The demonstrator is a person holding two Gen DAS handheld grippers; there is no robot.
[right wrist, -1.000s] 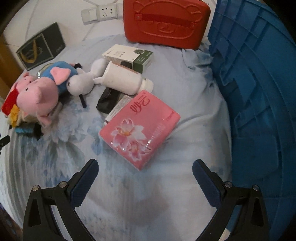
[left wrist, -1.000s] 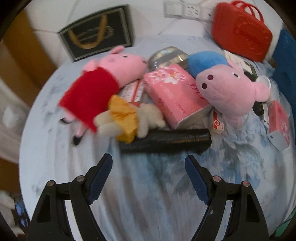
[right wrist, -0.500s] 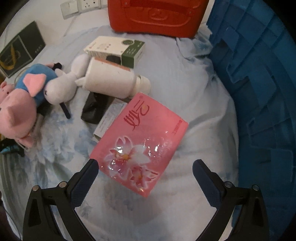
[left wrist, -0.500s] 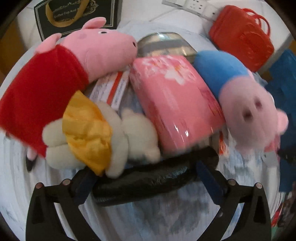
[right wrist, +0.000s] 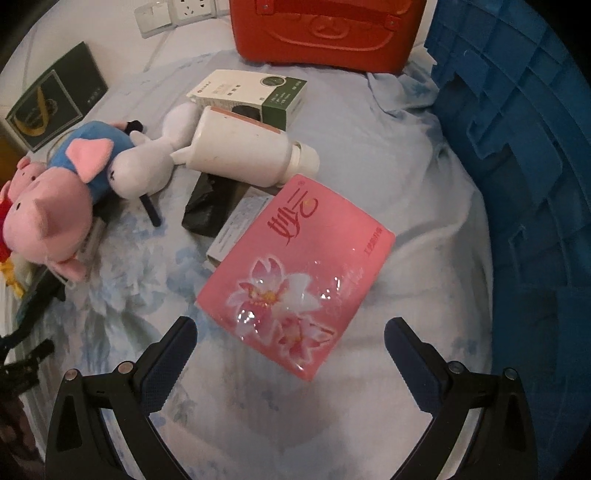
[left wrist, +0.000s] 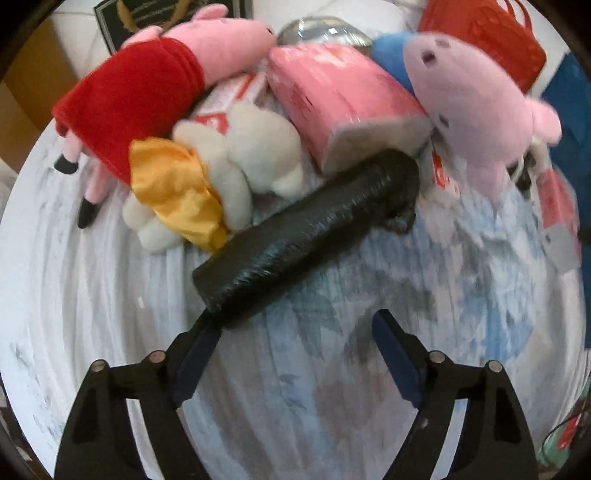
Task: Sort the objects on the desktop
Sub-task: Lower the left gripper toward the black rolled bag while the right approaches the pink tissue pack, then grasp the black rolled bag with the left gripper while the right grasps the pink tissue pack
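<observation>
A black roll (left wrist: pixel 306 236) is seen lying aslant on the cloth-covered table (left wrist: pixel 110 280), its near end touching one pad of the left gripper (left wrist: pixel 291 334), whose jaws have just been closing but are not clamped on it. The right gripper (right wrist: pixel 290 341) is held agape over a pink tissue pack (right wrist: pixel 295 273) beside the blue crate (right wrist: pixel 524 155).

Home: plush pig (left wrist: pixel 162 85), wall socket (right wrist: pixel 188 9)

Glossy film wraps the pink tissue pack (right wrist: pixel 295 273); plush pig (left wrist: pixel 476 99) looks fuzzy, black roll (left wrist: pixel 306 232) shiny plastic, cloth-covered bench (right wrist: pixel 388 147) matt.
</observation>
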